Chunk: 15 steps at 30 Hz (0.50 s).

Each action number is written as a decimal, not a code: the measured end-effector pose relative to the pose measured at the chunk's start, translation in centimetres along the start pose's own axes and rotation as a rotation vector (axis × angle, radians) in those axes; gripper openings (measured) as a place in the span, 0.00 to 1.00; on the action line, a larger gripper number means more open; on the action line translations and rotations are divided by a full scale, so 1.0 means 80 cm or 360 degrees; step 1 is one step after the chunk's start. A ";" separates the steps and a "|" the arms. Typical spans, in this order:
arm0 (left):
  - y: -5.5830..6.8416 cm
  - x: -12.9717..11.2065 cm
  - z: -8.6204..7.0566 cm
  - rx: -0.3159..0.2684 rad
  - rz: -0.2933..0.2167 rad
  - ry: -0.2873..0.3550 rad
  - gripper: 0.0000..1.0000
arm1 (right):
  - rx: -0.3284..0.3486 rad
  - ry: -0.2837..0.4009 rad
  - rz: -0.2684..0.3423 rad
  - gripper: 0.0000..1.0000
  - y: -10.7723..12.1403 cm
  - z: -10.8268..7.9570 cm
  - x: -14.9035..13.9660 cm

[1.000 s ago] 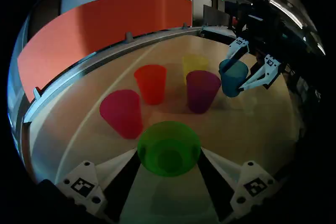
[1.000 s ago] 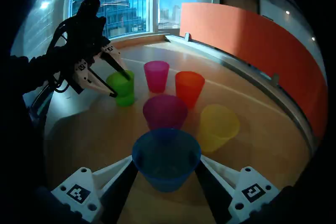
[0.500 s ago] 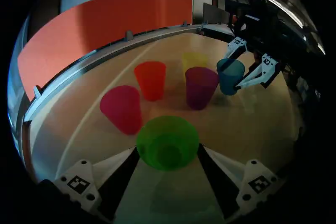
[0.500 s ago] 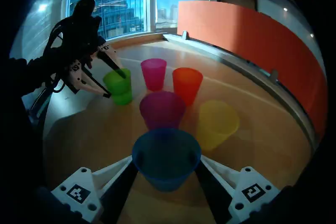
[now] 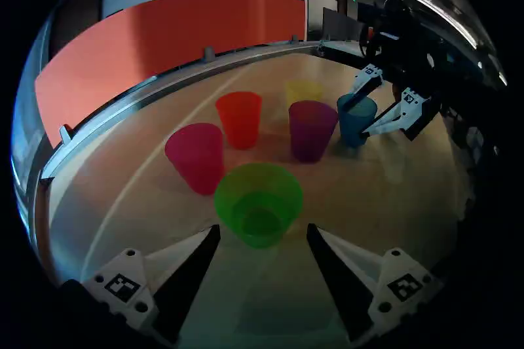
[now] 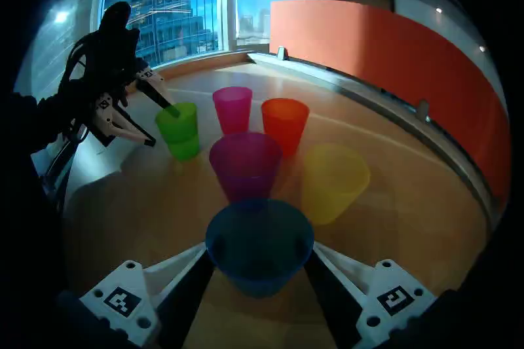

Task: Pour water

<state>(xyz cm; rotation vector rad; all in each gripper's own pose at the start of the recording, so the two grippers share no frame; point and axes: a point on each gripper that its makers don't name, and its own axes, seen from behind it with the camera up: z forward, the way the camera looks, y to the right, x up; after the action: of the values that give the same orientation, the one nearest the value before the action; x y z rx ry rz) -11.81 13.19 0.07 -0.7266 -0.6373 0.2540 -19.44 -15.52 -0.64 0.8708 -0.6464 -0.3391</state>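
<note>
Since a second ago, the left gripper [image 5: 262,226] is easing back from the green cup [image 5: 259,205]. Its jaws are now standing released, spread wider than the cup, which is sitting upright and mouth-up on the counter [image 5: 406,179] just ahead of the tips. The blue cup [image 6: 259,247], raised and tilted before, is now standing with its long axis vertical, low by the counter just beside the purple cup [image 6: 245,164]. The right gripper [image 6: 260,252] is grasping it, both jaws pressing on its sides. A pink cup [image 5: 196,156], an orange cup [image 5: 239,118] and a yellow cup [image 5: 304,92] are standing upright nearby, apart from one another. Whether any cup is holding water I cannot tell. Pale wood is covering the counter; an orange wall panel [image 5: 164,35] is running behind it, and windows [image 6: 170,8] are showing towers.
</note>
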 end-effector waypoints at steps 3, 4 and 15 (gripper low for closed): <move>0.003 -0.001 -0.005 -0.0005 -0.0020 0.0009 0.99 | -0.0006 -0.0002 0.0004 0.88 0.000 -0.004 -0.006; 0.004 -0.001 -0.007 -0.0004 -0.0024 0.0013 0.99 | -0.0009 -0.0007 0.0003 0.89 0.000 -0.005 -0.009; 0.004 0.002 -0.018 0.0019 -0.0041 0.0032 0.98 | -0.0020 -0.0043 0.0033 0.99 -0.003 -0.011 -0.025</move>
<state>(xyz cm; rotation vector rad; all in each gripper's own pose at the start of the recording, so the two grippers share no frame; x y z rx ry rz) -10.81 12.76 -0.89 -0.7082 -0.6250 0.2261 -20.42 -14.09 -2.04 0.8483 -0.6774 -0.3368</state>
